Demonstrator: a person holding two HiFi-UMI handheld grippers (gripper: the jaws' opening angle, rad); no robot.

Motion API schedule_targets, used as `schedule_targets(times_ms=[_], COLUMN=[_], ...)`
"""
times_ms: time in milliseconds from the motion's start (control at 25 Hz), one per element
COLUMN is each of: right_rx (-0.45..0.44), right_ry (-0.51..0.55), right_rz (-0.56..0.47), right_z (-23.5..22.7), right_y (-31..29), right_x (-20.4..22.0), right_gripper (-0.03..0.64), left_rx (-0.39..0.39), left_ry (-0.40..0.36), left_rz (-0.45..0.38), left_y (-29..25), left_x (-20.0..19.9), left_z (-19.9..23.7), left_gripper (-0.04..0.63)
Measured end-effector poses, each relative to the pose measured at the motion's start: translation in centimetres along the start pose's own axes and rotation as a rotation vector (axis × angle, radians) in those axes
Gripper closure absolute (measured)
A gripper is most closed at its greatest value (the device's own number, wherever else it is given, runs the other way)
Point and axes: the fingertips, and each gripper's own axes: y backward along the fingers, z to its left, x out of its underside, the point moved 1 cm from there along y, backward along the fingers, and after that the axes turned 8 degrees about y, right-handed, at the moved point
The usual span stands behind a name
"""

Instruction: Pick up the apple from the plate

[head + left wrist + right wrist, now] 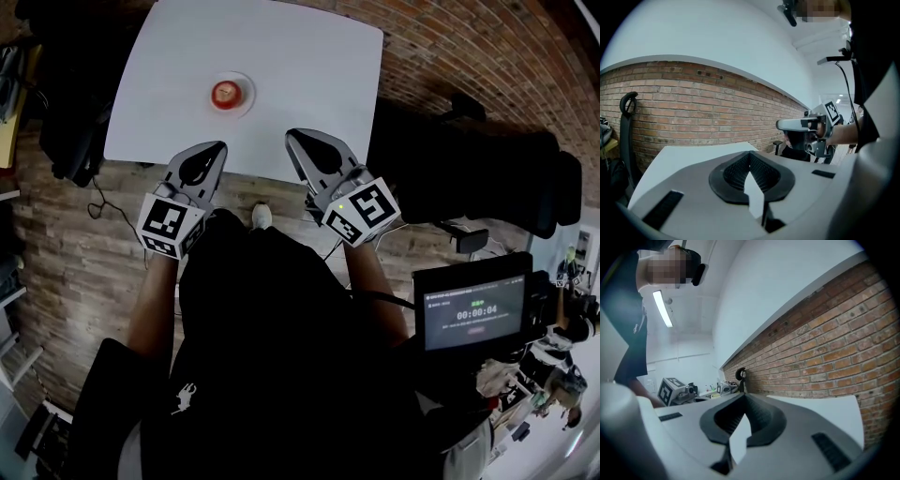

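Observation:
A red apple (226, 93) sits on a small white plate (246, 103) near the middle of the white table (300, 66) in the head view. My left gripper (219, 146) hovers at the table's near edge, below and slightly left of the plate, jaws shut with nothing between them. My right gripper (292, 135) is beside it to the right, also shut and empty. In the left gripper view the shut jaws (751, 154) point over the table top toward a brick wall, and the right gripper (806, 125) shows at the right. The apple is in neither gripper view.
A brick floor surrounds the table. A black chair (469, 173) stands at the table's right side. Dark bags and cables (66, 141) lie at its left. A monitor screen (473, 314) sits low at the right. A brick wall (825, 357) stands beyond the table.

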Motion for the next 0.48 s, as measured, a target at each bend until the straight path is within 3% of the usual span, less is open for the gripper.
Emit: schedule_targets(times_ms=[200, 480], right_rx=[0.003, -0.026], right_ry=[-0.019, -0.017], right_rz=[0.017, 0.009], right_z=[-2.3, -1.9], right_y=[-0.5, -1.3], right_x=[0.3, 0.3], right_gripper=[0.612, 0.613], left_rx=[0.002, -0.021], left_ry=[0.026, 0.023], left_rz=[0.024, 0.014], left_y=[-1.9, -1.6], left_x=[0.3, -0.6], left_z=[0.0, 0.8], left_gripper=[0.589, 0.589])
